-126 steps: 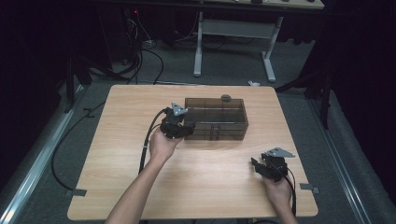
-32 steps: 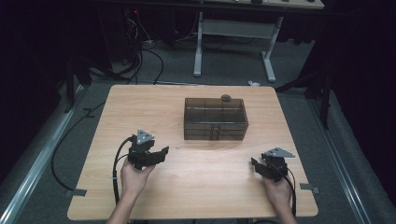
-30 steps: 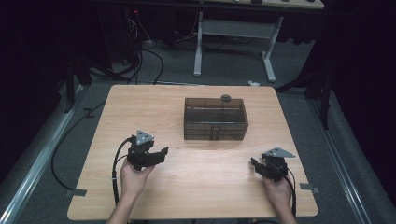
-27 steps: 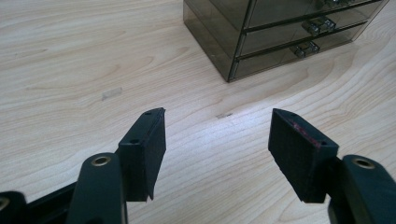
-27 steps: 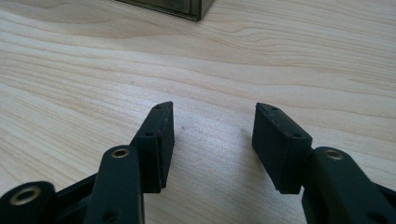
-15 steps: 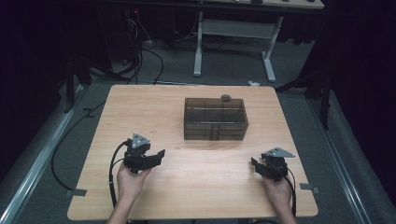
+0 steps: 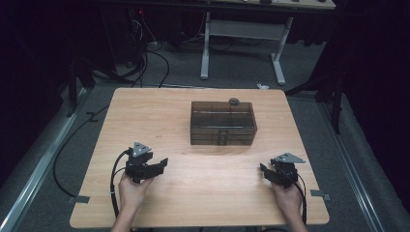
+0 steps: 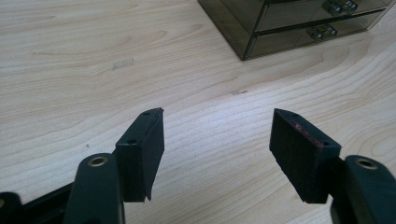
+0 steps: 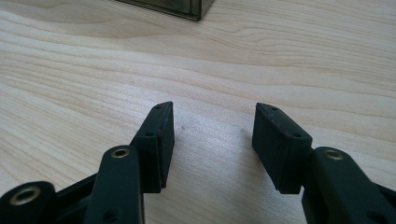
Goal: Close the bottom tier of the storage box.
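A smoky see-through drawer box (image 7: 223,123) stands at the middle of the wooden table (image 7: 145,111), with a small dark round thing (image 7: 234,101) on its back edge. My left gripper (image 7: 161,165) rests near the front left, well apart from the box, open and empty. In the left gripper view its jaws (image 8: 217,135) stand wide over bare wood, and the box (image 8: 289,23) with its drawer knobs (image 8: 322,31) lies ahead to the right. My right gripper (image 7: 265,170) sits at the front right, open (image 9: 212,130) with nothing between its jaws, and a corner of the box (image 9: 177,7) shows ahead.
Cables (image 7: 113,179) trail from both grippers toward the table's front edge. Beyond the table is a grey floor with a white desk frame (image 7: 241,34) and loose cables (image 7: 154,53). A metal rail (image 7: 43,159) runs along the left.
My left gripper has pulled back from the box's front left corner to the table's front left, drifting slightly nearer within the last second. The right gripper has kept still.
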Available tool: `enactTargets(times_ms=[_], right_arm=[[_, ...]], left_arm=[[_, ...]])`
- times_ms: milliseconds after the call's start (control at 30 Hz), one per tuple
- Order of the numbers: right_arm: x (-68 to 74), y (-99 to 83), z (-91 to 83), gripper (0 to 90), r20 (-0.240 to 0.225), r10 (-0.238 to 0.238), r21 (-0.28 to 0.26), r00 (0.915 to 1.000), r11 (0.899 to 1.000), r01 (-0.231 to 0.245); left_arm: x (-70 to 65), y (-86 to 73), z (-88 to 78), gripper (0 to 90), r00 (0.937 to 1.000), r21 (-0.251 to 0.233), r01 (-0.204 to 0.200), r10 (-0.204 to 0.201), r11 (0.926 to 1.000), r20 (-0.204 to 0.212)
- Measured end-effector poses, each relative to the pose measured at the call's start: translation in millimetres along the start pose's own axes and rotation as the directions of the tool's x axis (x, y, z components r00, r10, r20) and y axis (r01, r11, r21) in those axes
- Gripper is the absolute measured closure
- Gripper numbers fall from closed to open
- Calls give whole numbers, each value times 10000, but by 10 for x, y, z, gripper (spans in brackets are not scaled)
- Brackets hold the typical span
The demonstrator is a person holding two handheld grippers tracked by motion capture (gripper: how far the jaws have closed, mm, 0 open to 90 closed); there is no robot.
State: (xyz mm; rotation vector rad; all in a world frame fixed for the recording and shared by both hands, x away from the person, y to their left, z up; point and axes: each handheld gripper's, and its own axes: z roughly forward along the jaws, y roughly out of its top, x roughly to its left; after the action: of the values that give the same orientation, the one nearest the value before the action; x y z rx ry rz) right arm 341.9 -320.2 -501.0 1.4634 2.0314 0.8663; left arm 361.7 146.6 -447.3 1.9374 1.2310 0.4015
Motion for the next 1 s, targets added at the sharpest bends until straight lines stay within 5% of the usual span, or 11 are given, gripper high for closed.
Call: enactTargets(times_ms=[1000], right_arm=[[2,0,0,489,8,15,0,10000,10000,-15]], left_arm=[[105,-237,183,350,9981,206,539,-532,9983,-308]])
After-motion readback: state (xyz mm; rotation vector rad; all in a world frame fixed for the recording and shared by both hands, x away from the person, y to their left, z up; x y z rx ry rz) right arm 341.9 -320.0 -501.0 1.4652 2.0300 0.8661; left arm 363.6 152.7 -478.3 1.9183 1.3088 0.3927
